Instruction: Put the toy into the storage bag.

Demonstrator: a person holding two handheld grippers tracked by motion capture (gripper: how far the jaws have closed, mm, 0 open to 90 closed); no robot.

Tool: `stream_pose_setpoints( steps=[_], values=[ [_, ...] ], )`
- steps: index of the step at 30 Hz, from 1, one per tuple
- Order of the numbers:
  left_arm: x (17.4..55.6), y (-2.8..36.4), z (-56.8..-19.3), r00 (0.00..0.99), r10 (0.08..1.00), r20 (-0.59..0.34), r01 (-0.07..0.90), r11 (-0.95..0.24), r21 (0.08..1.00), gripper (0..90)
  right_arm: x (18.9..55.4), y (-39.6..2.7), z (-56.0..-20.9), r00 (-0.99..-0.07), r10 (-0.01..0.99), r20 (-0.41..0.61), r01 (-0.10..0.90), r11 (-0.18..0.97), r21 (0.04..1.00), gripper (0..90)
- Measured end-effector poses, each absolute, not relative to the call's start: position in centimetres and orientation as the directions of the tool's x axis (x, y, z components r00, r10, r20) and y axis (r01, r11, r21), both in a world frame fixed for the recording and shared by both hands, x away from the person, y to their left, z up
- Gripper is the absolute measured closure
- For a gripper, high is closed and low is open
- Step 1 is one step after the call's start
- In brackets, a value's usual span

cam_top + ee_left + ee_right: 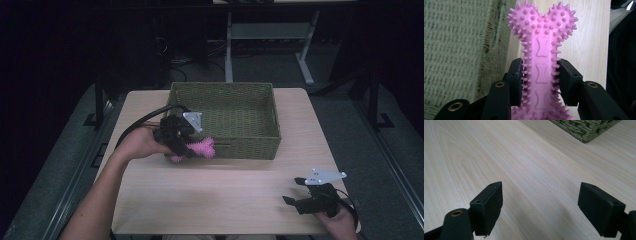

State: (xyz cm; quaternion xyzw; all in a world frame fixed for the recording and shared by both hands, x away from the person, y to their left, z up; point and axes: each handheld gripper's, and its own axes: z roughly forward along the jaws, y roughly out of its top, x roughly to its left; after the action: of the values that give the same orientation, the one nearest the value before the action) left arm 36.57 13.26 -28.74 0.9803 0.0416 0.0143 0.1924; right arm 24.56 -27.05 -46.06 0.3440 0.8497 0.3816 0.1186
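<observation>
**Bone toy in my grip, basket not yet reached**

My left hand-held gripper (pixel 186 146) is clamped on the pink spiky bone toy (pixel 541 62). In the left gripper view the two black jaws press on the narrow shaft from either side, the rubber nubs squashed against the pads, and the knobbed end sticks out well past them. The grip sits about midway along the shaft and looks firm to me; nothing suggests it is slipping.

From the high view, the toy (pixel 199 149) hangs just outside the front wall of the green woven basket (pixel 225 92), near its left front corner, lower than the rim and above the counter (pixel 210 195). So the pick-up is done, as I judge it: the toy is clear of the wood and carried in the air. What is left is the larger half, getting it over the rim, into the basket, and letting go. The basket interior looks bare, so there is room anywhere inside.

My right hand-held gripper (pixel 300 192) rests at the near right corner of the counter, well apart from both toy and basket. Its jaws stand wide apart in the right gripper view with bare wood between them, holding nothing.

The rim is the thing to watch: the toy's spikes could catch on the weave.
</observation>
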Motion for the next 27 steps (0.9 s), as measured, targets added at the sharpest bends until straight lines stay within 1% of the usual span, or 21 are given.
stream_pose_setpoints(
  steps=[12, 15, 27],
  values=[
    [38.7, 13.8, -27.3, 0.992, 0.124, 0.017, 0.108, -0.915, 0.388, 58.7, 24.5, -27.1, -45.9, -0.735, 0.676, 0.056, 0.488, 0.47, 0.736, 19.6],
    [39.3, 13.7, -27.0, 0.992, 0.125, 0.015, 0.11, -0.92, 0.377, 58.7, 24.5, -27.0, -45.9, -0.736, 0.675, 0.059, 0.488, 0.468, 0.736, 19.6],
    [42.5, 13.1, -27.0, 0.989, 0.149, 0.004, 0.135, -0.906, 0.4, 58.7, 24.6, -27.1, -45.8, -0.737, 0.674, 0.057, 0.487, 0.47, 0.736, 19.6]
  ],
)
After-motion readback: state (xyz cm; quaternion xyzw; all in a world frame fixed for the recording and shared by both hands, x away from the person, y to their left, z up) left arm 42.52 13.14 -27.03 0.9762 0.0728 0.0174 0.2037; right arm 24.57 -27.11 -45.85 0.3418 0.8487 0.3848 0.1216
